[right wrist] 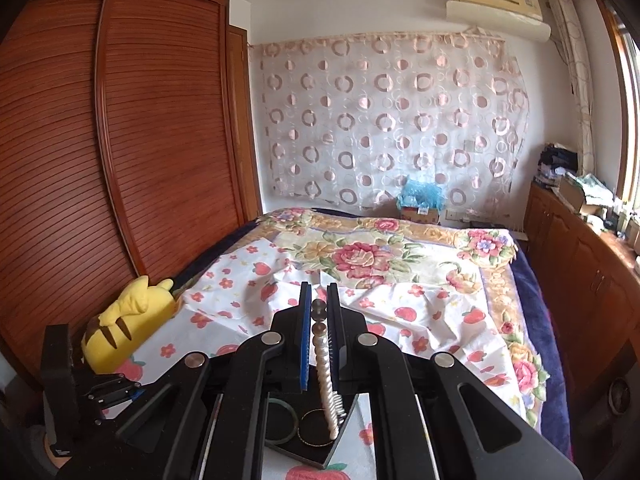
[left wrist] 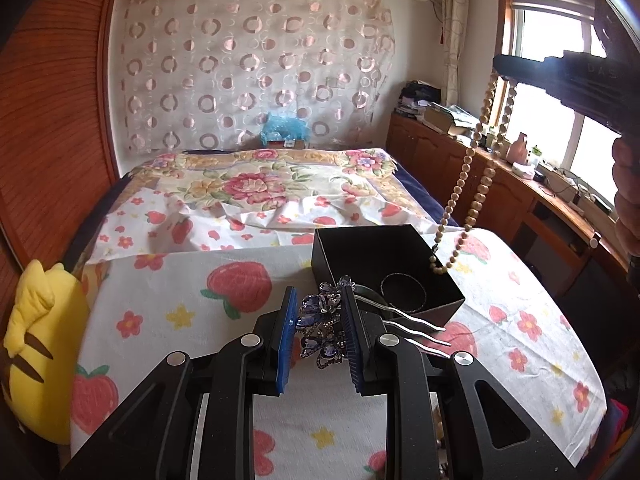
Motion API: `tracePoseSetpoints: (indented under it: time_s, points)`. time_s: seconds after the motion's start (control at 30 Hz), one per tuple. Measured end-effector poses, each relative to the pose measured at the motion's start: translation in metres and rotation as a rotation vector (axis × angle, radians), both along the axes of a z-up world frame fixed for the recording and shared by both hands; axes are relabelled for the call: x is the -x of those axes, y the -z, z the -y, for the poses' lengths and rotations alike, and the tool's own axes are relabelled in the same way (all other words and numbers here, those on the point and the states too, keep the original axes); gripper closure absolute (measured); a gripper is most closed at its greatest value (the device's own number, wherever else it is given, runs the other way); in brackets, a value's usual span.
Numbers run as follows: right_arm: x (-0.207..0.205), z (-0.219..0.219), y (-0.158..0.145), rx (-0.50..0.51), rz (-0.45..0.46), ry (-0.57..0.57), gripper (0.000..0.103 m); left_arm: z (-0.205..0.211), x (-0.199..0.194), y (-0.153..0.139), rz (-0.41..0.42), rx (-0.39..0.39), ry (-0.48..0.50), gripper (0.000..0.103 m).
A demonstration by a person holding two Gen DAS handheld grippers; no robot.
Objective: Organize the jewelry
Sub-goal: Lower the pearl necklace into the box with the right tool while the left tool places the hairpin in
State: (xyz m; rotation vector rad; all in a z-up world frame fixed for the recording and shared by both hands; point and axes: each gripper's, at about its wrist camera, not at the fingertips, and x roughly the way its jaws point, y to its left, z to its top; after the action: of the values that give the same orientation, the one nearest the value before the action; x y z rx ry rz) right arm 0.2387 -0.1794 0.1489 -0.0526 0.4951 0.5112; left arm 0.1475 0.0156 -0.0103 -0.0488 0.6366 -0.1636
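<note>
- Left wrist view: the left claw point(left wrist: 320, 334) is closed on a purple jeweled hair comb point(left wrist: 323, 326); the blue pads point(left wrist: 286, 338) press its ornament from both sides, and its silver prongs point(left wrist: 416, 328) stick out to the right.
- The comb is held above the near part of a worktop point(left wrist: 168, 292) covered with a strawberry-and-flower cloth, just at the near corner of an open black box point(left wrist: 384, 256).
- The black box sits toward the right side of the worktop; a thin bracelet ring point(left wrist: 403, 292) lies on its floor.
- The right claw point(left wrist: 560, 76) reaches in from the upper right of this view, and a beige bead necklace point(left wrist: 468, 176) hangs from it in a long loop, the bottom of the loop dipping into the box by its right wall.
- Right wrist view: the right claw point(right wrist: 319, 316) is narrowed on the bead necklace point(right wrist: 326, 360), with the beads caught between its pads and the strand dropping straight down.
- Below it the box point(right wrist: 308, 456) holds a green bangle point(right wrist: 280, 420) and a thin gold-toned ring point(right wrist: 316, 428) side by side; the strand's lower end reaches the box floor beside the thin ring.
- A yellow plush toy point(right wrist: 128, 320) lies off the worktop's left edge, against a wooden wardrobe point(right wrist: 120, 140).
- Beyond the worktop's far edge is a bed with a floral blanket point(right wrist: 380, 256).
</note>
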Motion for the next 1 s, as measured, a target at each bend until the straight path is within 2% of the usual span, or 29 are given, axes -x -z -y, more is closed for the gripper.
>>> tracePoseSetpoints:
  time_s: [0.3,0.67,0.73,0.77,1.0]
  points:
    - [-0.016,-0.004,0.031,0.014,-0.071,-0.001,0.095,0.003,-0.011,-0.002,-0.006,-0.015,-0.004,0.082]
    - [-0.024,-0.009,0.091,0.068,-0.173,-0.028,0.094,0.014,-0.039,0.005,-0.030,-0.049,-0.010,0.082]
    - [-0.023,-0.005,0.095,0.068,-0.174,-0.026,0.078,0.017,-0.044,0.008,-0.036,-0.053,-0.010,0.082]
    - [-0.022,-0.004,0.095,0.063,-0.174,-0.029,0.075,0.019,-0.047,0.009,-0.039,-0.058,-0.009,0.082]
    - [-0.009,0.025,0.097,0.092,-0.154,-0.014,0.074,0.034,-0.062,0.015,-0.043,-0.087,-0.005,0.082]
